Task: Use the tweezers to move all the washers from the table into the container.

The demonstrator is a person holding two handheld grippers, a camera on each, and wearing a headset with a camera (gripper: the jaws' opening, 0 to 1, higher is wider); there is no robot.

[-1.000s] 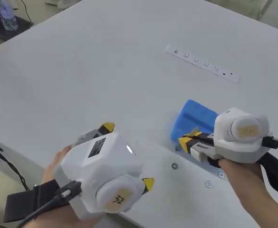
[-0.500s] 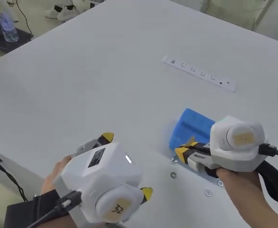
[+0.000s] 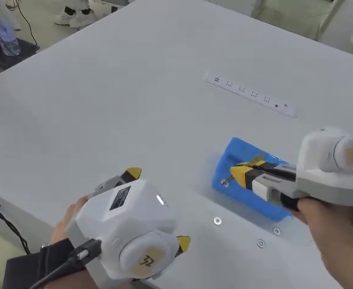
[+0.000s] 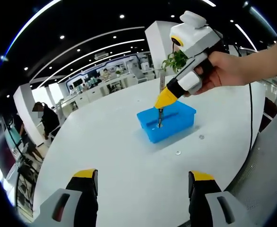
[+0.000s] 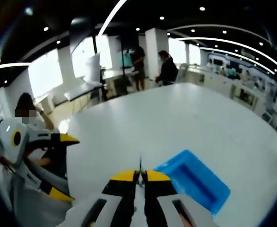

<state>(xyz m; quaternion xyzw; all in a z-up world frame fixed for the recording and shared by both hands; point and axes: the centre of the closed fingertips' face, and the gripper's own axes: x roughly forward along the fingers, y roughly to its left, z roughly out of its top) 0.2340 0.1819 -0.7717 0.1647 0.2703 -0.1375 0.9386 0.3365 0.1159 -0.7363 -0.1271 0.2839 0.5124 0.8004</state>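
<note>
Right gripper [image 3: 244, 170] jaws clamped on tweezers [image 4: 160, 117], tip down at the blue container [image 3: 235, 152]. Left gripper [image 4: 143, 176] wide open, empty. Three washers [image 3: 217, 221] on table [image 3: 134, 90] just beside container

On the table [image 3: 104, 90], the container [image 3: 232, 162] stands near the front edge. Three washers [image 3: 217, 221] lie just before it, the power strip [image 3: 249, 93] well behind.

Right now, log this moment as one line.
right tool: shut on tweezers, tip over container | left tool: open, holding nothing | washers on table: three
</note>
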